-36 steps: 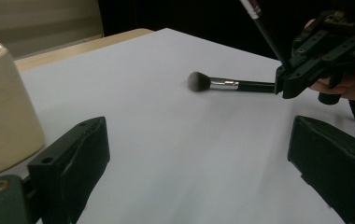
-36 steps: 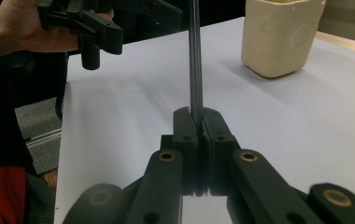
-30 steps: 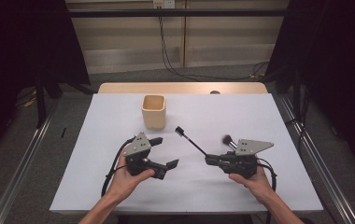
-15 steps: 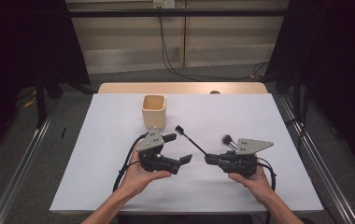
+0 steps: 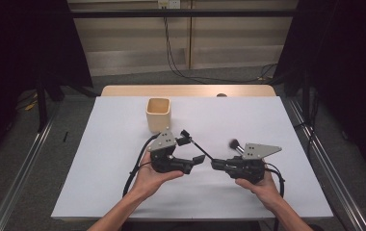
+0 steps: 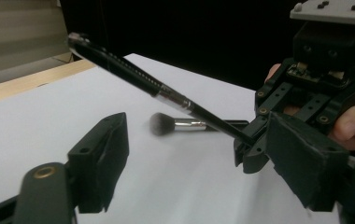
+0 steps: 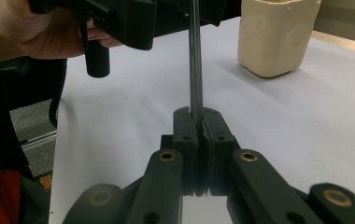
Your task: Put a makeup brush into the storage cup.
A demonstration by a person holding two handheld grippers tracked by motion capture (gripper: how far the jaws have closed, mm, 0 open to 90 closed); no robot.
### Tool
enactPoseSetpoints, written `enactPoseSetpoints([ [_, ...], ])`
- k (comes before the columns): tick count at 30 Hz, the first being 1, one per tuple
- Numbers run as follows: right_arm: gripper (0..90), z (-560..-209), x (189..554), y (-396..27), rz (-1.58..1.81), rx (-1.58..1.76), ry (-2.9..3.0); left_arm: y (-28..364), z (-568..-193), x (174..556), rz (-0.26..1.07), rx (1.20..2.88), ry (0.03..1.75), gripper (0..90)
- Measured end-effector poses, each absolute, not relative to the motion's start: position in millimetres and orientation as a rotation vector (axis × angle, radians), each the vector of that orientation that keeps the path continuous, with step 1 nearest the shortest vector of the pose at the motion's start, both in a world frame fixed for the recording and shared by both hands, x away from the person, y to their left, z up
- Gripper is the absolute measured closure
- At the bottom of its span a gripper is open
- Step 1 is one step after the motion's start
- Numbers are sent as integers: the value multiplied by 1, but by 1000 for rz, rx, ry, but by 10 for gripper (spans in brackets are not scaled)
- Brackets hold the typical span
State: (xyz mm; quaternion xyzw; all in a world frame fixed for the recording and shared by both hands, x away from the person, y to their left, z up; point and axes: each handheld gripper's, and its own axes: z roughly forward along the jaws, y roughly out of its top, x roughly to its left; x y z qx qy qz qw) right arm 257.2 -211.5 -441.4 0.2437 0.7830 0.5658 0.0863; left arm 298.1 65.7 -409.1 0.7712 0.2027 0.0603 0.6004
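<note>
Right gripper [image 5: 215, 165]: my jaws are clenched on the thin black handle of a slim brush; in the right gripper view the pads [image 7: 185, 135] press on it from both sides.
Slim brush [image 6: 133, 77]: long black wand with a silver ferrule; it slants up and away from my right jaws, clear of the table, its far end toward the cup.
Left gripper [image 5: 194, 150]: my jaws have just been closing; they stand apart on either side of the slim brush, and I see neither pad touching it.
Left fingers [image 6: 103, 158]: one black jaw low at left, the other at right, with the wand crossing above the gap.
Powder brush [image 6: 175, 124]: second brush, dark fluffy head and silver ferrule, lying flat on the sheet just beside my right gripper.
Cup [image 5: 158, 114]: cream, square, open top, upright on the sheet beyond my left gripper.
Table cover [image 5: 287, 125]: plain white sheet.
Writing: no legible brand or label on any item.
</note>
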Motion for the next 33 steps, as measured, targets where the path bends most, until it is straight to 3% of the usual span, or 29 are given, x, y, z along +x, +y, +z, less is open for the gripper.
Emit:
enactPoseSetpoints([
  [17,859,-445,257,-210,1674,728,2351,73,-409,302,57,1727,489,623],
  [33,858,-450,258,-203,1633,699,2403,76,-408,301,-32,1692,503,765],
])
